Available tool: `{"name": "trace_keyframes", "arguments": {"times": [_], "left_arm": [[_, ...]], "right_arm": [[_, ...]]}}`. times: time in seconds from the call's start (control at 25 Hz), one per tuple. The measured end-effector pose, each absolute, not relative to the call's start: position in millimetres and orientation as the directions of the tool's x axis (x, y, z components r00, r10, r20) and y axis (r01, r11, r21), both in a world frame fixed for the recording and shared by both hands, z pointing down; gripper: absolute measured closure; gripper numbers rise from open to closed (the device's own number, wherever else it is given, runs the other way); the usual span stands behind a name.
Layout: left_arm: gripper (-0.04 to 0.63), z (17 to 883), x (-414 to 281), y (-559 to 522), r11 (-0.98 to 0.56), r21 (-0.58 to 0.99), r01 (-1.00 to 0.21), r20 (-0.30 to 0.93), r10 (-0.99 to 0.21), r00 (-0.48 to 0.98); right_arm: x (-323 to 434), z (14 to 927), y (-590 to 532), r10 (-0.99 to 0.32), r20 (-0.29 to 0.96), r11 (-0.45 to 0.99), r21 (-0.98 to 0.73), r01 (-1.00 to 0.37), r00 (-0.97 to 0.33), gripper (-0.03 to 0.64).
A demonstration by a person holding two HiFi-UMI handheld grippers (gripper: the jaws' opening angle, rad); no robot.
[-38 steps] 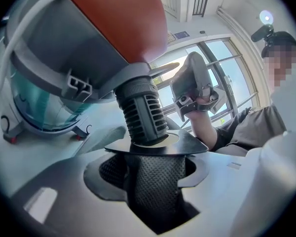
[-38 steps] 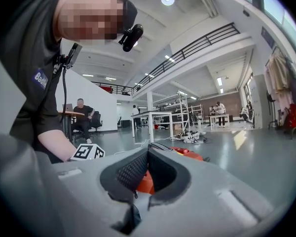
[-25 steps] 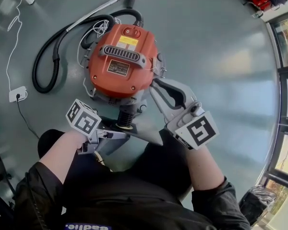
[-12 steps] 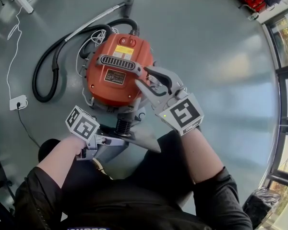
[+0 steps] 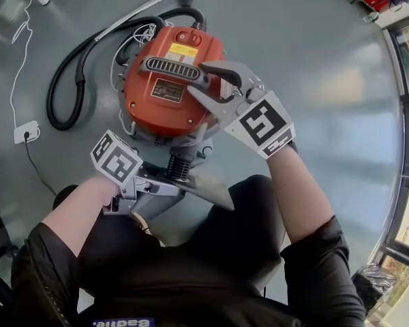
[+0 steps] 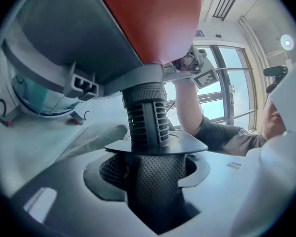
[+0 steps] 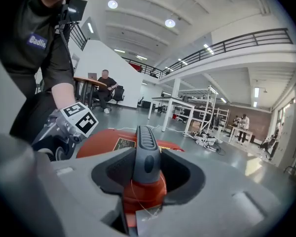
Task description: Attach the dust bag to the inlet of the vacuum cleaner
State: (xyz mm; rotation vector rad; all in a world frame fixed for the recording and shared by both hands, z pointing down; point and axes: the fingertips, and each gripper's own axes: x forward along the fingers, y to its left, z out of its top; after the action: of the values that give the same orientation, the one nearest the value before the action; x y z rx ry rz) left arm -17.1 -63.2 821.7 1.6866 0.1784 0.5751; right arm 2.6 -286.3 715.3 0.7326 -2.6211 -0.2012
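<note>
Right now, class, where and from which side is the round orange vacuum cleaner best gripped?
Probably the grey ribbed carry handle atop the orange vacuum cleaner: a narrow raised bar. Come from above at the end on the person's right, closing across its width; the right gripper, jaws just opening, straddles it.

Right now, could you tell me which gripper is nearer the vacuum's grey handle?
Right. The right gripper, its fingers just opened, straddles the handle; the left gripper holds the dust bag at the ribbed inlet.

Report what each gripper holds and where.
Left gripper: dust bag, at its neck. Right gripper holds nothing: its jaws have just been opening, astride the vacuum's handle.
</note>
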Motion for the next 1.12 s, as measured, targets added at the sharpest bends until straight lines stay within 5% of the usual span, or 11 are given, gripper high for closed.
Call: {"name": "trace_keyframes", "arguments": {"times": [0.76,0.96,1.12], "left_arm": [[0.313,823,-8,-66,-0.159,0.976,-0.148,0.203,0.426,0.882],[0.159,800,-7,-67,-0.077,0.996,-0.051,0.078,0.403,0.912],[0.199,802,-3,-69,0.000,0.998,-0.063,0.059,0.353,0.934]], "right_arm": [[1,717,-286,-0.531,0.375,0.847,0.263,-0.461,-0.760,0.474],[-1,716,-285,-0.519,0.383,0.854,0.270,-0.444,-0.764,0.474],[0,716,-285,-0.532,0.388,0.846,0.279,-0.454,-0.753,0.474]]}}
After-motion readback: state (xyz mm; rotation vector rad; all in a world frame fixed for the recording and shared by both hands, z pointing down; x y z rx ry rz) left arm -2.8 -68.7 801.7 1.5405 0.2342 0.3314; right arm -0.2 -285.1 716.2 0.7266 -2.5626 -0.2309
